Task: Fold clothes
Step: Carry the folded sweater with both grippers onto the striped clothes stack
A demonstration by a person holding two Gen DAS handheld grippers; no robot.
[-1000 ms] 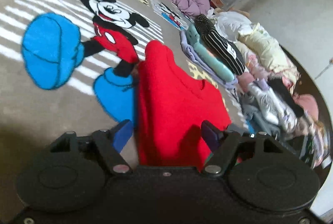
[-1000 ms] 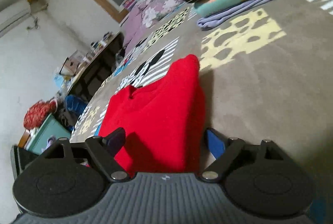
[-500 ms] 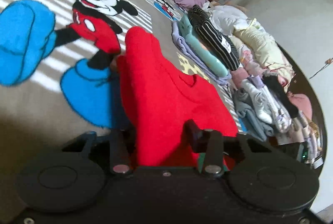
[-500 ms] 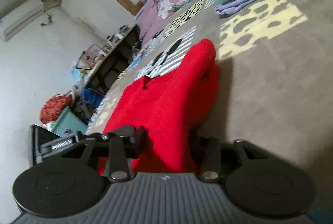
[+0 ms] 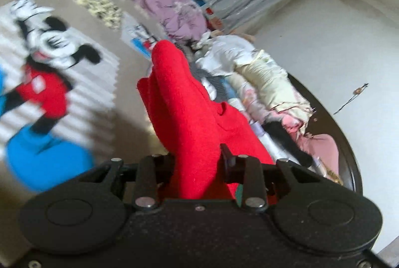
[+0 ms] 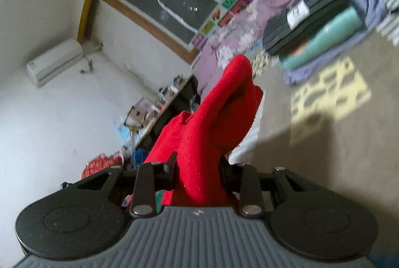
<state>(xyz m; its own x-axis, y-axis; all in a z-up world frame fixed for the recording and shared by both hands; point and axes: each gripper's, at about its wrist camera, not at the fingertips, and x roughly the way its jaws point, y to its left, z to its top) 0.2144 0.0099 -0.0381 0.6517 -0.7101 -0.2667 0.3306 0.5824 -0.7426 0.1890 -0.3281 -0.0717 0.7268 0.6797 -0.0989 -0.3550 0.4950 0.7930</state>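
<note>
A red knitted sweater [image 5: 184, 103] hangs lifted off the cartoon-print carpet [image 5: 82, 123], bunched and folded on itself. In the left wrist view, one edge of it runs between the jaws of my left gripper [image 5: 197, 158], which are closing and press on the cloth. The same red sweater [image 6: 219, 113] fills the middle of the right wrist view. Its other edge sits between the closing jaws of my right gripper [image 6: 198, 163], which pinch it too. The sweater's far end rises ahead of both grippers.
A stack of folded clothes [image 6: 311, 26] lies on the carpet to the far right. A heap of unfolded clothes [image 5: 261, 83] runs along a dark rim [image 5: 349, 155]. Purple bedding [image 5: 169, 1] lies by the window wall. A cluttered dark desk [image 6: 169, 103] stands at the left.
Both grippers closed on the red sweater's near edge and lifted it off the carpet. The views tilted up, and the sweater now hangs bunched ahead of them.
</note>
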